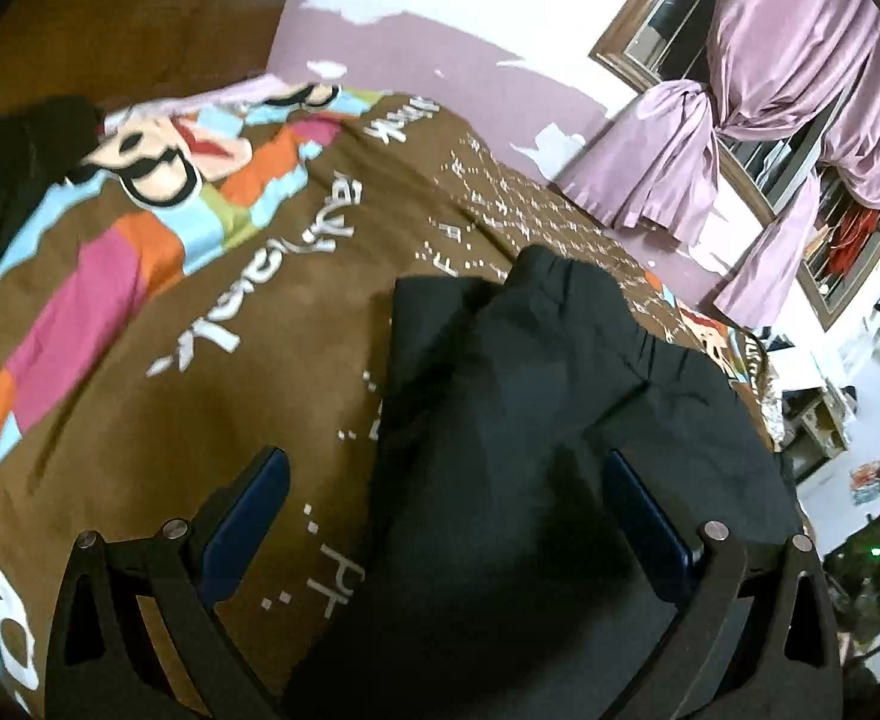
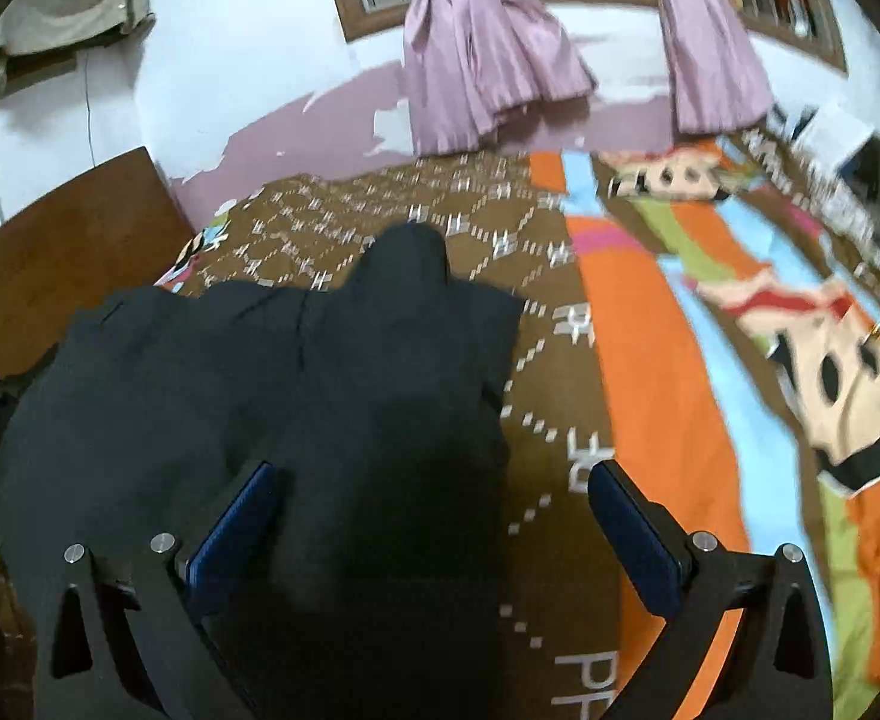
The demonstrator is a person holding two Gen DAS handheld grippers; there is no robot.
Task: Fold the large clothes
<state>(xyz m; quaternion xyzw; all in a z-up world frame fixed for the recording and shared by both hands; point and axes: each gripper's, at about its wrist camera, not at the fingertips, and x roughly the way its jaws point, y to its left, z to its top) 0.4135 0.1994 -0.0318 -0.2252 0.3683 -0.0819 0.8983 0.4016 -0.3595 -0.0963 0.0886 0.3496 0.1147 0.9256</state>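
A large black garment [image 1: 529, 420] lies partly folded on a brown patterned bedspread [image 1: 170, 372]. In the left wrist view my left gripper [image 1: 445, 474] is open above the garment's left edge, its blue pads wide apart with nothing between them. The right wrist view shows the same black garment [image 2: 296, 396] spread to the left and centre. My right gripper [image 2: 434, 492] is open over its right edge, holding nothing. The bedspread [image 2: 667, 372] shows bright orange and blue cartoon prints to the right.
A wooden headboard [image 2: 62, 252] stands at the left. Purple curtains [image 2: 487, 72] hang at a barred window behind the bed. Another dark cloth [image 1: 8, 180] lies at the far left. Shelves with clutter [image 1: 823, 408] stand past the bed's right edge.
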